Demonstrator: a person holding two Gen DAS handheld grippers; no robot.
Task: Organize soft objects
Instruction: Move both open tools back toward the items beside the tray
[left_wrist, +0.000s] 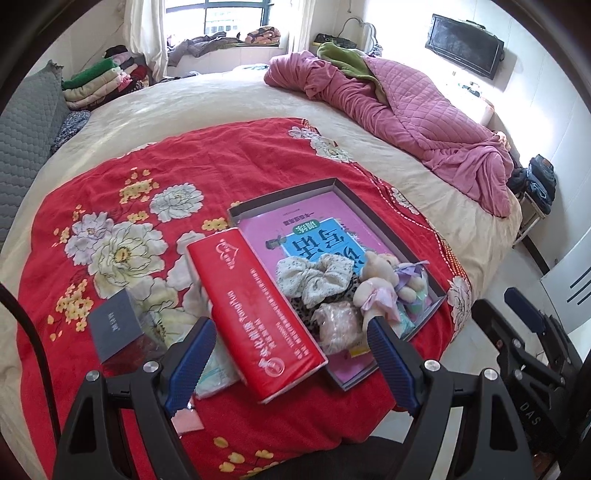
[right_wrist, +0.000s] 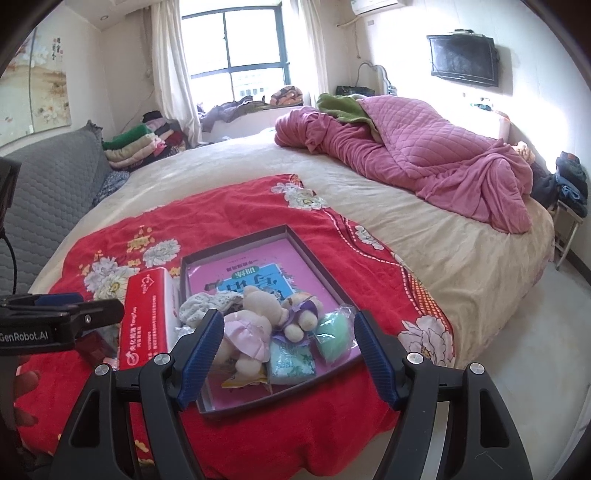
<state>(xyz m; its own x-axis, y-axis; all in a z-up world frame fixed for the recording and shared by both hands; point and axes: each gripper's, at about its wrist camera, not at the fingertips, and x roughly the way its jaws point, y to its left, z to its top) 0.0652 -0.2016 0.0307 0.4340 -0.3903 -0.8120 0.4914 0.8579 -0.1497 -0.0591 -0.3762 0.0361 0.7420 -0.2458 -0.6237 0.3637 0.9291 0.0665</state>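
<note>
Shallow box (right_wrist: 314, 251) lies on the red floral blanket (left_wrist: 110, 184) on the bed. Soft items sit at its near end: plush bear (right_wrist: 258, 314), white scrunchie (left_wrist: 314, 273), green pouch (right_wrist: 332, 328). Red tissue pack (left_wrist: 255, 314) lies touching the box's left wall. Left hand-held gripper (left_wrist: 291, 354) and right hand-held gripper (right_wrist: 288, 347) both spread, holding nothing.

Red floral blanket (left_wrist: 147, 206), red tissue pack (left_wrist: 255, 325) (white lettering), pink quilted duvet (left_wrist: 406, 110), blue-padded claws.
</note>
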